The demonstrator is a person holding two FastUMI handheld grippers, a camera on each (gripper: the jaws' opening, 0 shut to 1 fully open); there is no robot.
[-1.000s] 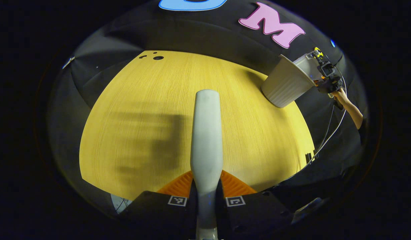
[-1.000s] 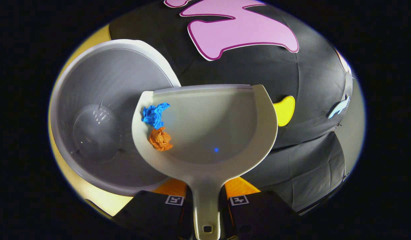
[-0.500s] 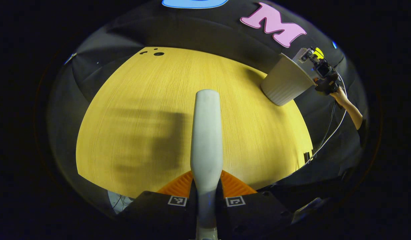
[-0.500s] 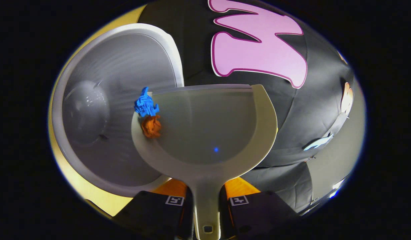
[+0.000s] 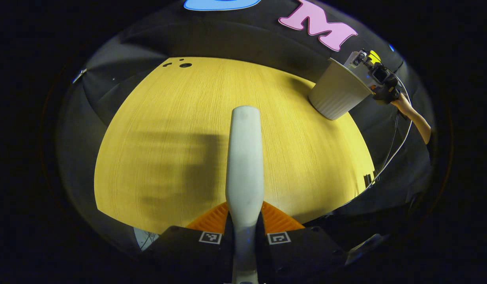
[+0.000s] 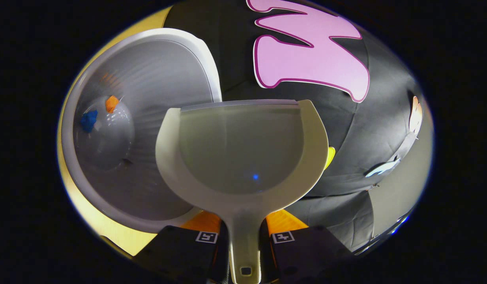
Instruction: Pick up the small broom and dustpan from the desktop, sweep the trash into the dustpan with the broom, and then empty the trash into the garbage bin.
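My right gripper (image 6: 244, 225) is shut on the handle of the pale dustpan (image 6: 243, 157), whose scoop holds nothing and hangs beside the rim of the white garbage bin (image 6: 148, 79). A blue scrap (image 6: 88, 120) and an orange scrap (image 6: 111, 103) lie at the bin's bottom. My left gripper (image 5: 244, 221) is shut on the broom's white handle (image 5: 245, 157), held above the yellow desktop (image 5: 168, 130). In the left gripper view the bin (image 5: 338, 92) stands at the desk's far right corner, with the right gripper (image 5: 379, 77) and a hand (image 5: 403, 106) over its rim.
Two small dark holes (image 5: 182, 64) mark the desk's far left corner. A cable (image 5: 393, 146) hangs from the right gripper past the desk's right edge. Black cloth walls close the booth behind the desk.
The blue and orange scraps slid off the dustpan's left edge and dropped to the bin's bottom. The dustpan tilted toward the bin. The broom stayed nearly still.
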